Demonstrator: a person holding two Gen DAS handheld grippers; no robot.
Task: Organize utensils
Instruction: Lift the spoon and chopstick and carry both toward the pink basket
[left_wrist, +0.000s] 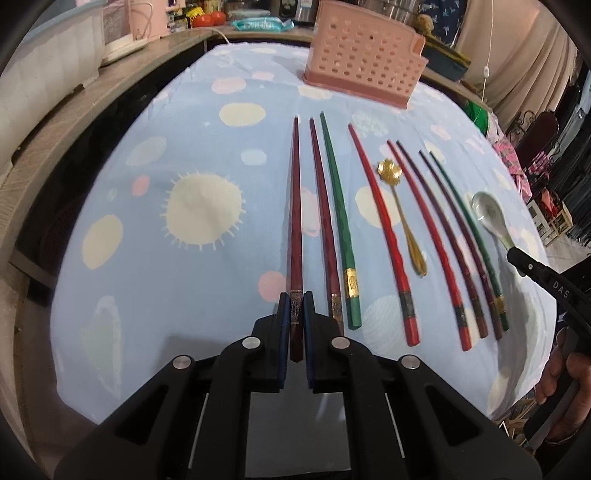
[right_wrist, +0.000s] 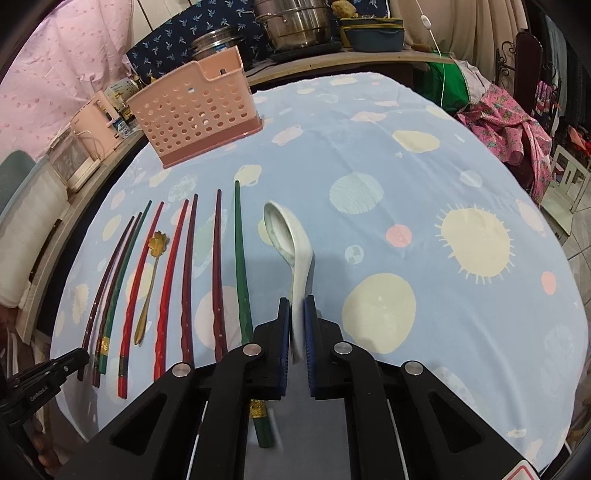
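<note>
A blue tablecloth (left_wrist: 207, 110) printed with pale circles and suns covers the table. A pink perforated utensil holder (left_wrist: 364, 55) stands upright at the far edge. The left gripper (left_wrist: 295, 317) has its fingers closed to a narrow gap on the near end of the leftmost dark red chopstick (left_wrist: 294, 221). The right gripper (right_wrist: 297, 321) is likewise narrowed onto the handle of the white ceramic spoon (right_wrist: 291, 240), bowl pointing far. Between them the remaining chopsticks (left_wrist: 334, 218) lie in a row, roughly parallel, tips pointing far. A small gold spoon (left_wrist: 402, 218) lies among them.
</note>
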